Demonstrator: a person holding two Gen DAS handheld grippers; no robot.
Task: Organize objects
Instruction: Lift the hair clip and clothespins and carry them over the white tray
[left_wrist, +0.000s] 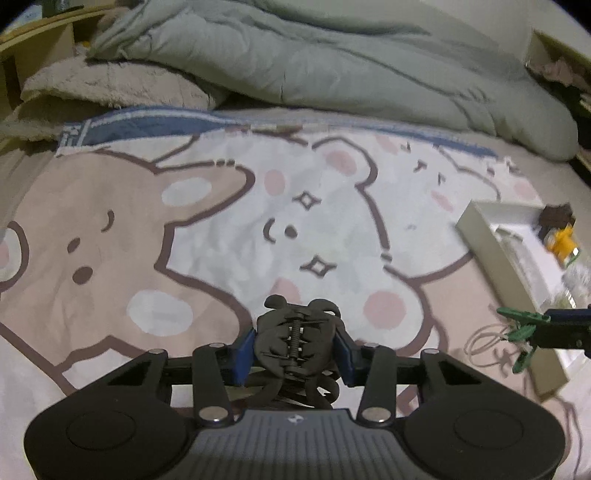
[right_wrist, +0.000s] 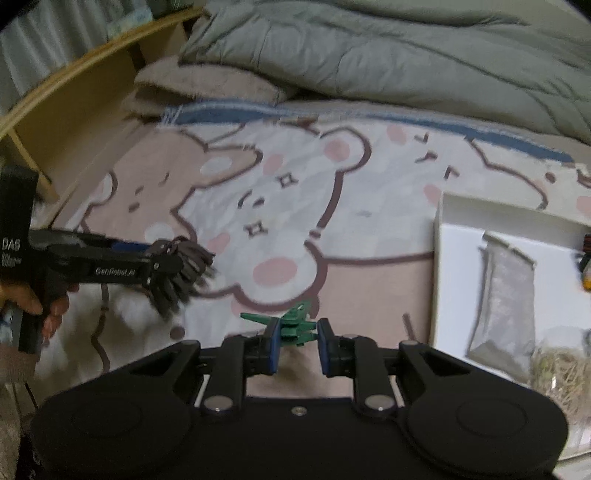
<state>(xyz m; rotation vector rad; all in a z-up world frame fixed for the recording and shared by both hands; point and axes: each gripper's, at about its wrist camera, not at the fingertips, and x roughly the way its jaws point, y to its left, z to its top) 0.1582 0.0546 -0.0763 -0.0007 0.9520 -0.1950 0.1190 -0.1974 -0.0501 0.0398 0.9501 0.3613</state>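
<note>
Above a cartoon-bear bed (left_wrist: 229, 229), the left hand-held gripper (left_wrist: 295, 350) clamps a black hair claw (left_wrist: 295, 332) and the right hand-held gripper (right_wrist: 296, 338) a green clip (right_wrist: 295, 325), likely bound for the white tray (right_wrist: 461, 258) at the bed's right edge

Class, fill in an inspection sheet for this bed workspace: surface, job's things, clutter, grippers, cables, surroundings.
Surface: bear-print blanket spread on a bed.
Job's things: dark claw hair clip; green hair clip; white box on the blanket at right.
Clutter: in the box, a grey pouch, rubber bands, a yellow item.
Grippers: left gripper shut on the dark claw hair clip; right gripper shut on the green hair clip.
Cables: nothing seen.
Surroundings: grey-green duvet, fleece pillow, wooden headboard shelf.
</note>
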